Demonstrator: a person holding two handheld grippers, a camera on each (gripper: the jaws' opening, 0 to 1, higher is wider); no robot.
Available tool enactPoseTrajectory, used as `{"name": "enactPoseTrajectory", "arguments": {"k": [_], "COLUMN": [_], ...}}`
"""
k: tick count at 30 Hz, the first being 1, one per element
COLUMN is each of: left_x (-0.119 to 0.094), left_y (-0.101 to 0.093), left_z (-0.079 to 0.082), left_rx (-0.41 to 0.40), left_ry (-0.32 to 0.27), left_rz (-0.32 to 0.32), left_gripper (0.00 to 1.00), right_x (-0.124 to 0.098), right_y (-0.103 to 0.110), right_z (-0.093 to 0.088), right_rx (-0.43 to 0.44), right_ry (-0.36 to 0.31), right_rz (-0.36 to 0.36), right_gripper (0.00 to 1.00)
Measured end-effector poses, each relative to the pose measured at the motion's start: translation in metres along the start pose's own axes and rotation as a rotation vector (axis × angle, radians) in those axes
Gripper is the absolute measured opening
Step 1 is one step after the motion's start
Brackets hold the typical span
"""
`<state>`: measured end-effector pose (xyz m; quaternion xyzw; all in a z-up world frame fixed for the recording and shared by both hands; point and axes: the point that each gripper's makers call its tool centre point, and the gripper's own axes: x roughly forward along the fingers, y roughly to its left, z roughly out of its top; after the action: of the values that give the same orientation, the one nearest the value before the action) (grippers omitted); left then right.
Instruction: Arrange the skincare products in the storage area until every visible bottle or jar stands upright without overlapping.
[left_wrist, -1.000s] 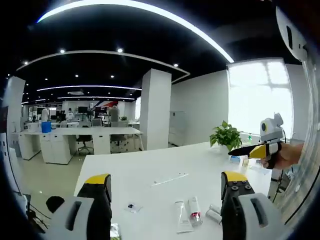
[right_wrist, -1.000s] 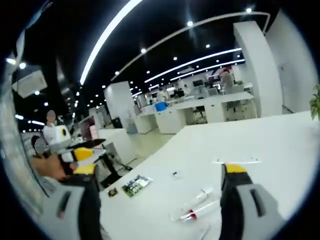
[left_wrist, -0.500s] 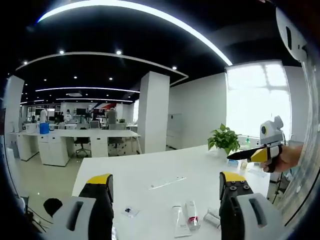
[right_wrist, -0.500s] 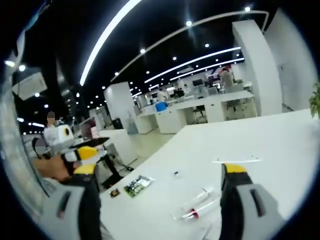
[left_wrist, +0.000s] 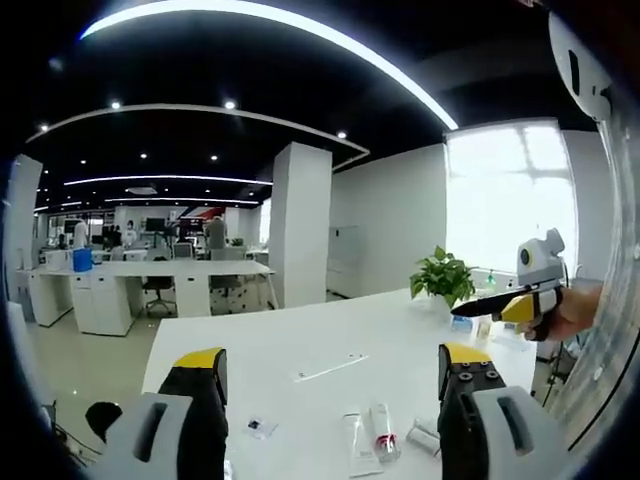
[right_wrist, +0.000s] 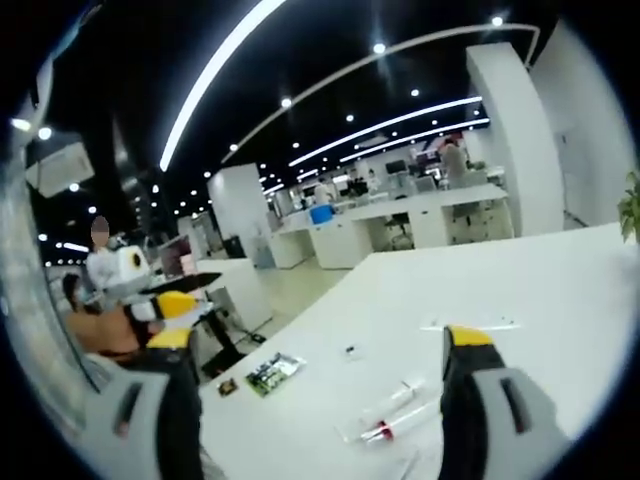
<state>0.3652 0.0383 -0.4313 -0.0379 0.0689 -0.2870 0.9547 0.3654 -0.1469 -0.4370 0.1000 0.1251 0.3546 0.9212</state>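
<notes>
Several skincare tubes lie flat on the white table (left_wrist: 300, 330): a white tube (left_wrist: 357, 441), a clear tube with a red band (left_wrist: 383, 432) and a small one (left_wrist: 425, 436). My left gripper (left_wrist: 332, 362) hovers open above them, its jaws wide apart with nothing between. A hand (left_wrist: 572, 310) holds my right gripper (left_wrist: 480, 303) at the right, over the table's edge. In the right gripper view two tubes (right_wrist: 392, 408) lie between the open jaws of my right gripper (right_wrist: 320, 342), and the left gripper (right_wrist: 180, 302) is seen at the left.
A green packet (right_wrist: 268, 370) and a small dark piece (right_wrist: 350, 350) lie near the table's edge. A thin pale strip (left_wrist: 330, 367) lies mid-table. A potted plant (left_wrist: 443, 276) stands at the far right corner. Desks, chairs and a pillar (left_wrist: 298, 225) are behind.
The left gripper view has drifted slightly, so the table and tubes sit a little further left. The right gripper view is nearly the same. Both grippers stay open.
</notes>
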Motion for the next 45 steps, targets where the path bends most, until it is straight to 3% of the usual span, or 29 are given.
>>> {"name": "enactPoseTrajectory", "arguments": {"k": [12, 30, 35, 36, 40, 45], "left_x": [-0.002, 0.024, 0.026, 0.026, 0.025, 0.027], "left_y": [-0.007, -0.023, -0.018, -0.017, -0.020, -0.028], "left_z": [-0.007, -0.006, -0.022, -0.031, -0.050, -0.067], "left_rx": [0.020, 0.047, 0.020, 0.008, -0.011, -0.002], "left_ry": [0.032, 0.053, 0.076, 0.110, 0.142, 0.184], "left_rz": [-0.029, -0.104, -0.083, -0.073, -0.066, -0.080], "left_gripper": [0.90, 0.87, 0.87, 0.87, 0.87, 0.87], "right_x": [-0.006, -0.030, -0.035, -0.036, -0.036, -0.035], "right_y": [-0.005, -0.026, -0.048, -0.048, -0.047, -0.041], "right_z": [0.008, 0.005, -0.010, -0.013, -0.032, -0.042], "right_rx": [-0.027, -0.035, -0.029, -0.022, -0.030, -0.036], "right_ry": [-0.009, -0.027, -0.002, 0.000, 0.057, 0.080], "right_rz": [-0.021, -0.112, -0.177, -0.179, -0.186, -0.177], "right_gripper": [0.99, 0.99, 0.99, 0.99, 0.99, 0.99]}}
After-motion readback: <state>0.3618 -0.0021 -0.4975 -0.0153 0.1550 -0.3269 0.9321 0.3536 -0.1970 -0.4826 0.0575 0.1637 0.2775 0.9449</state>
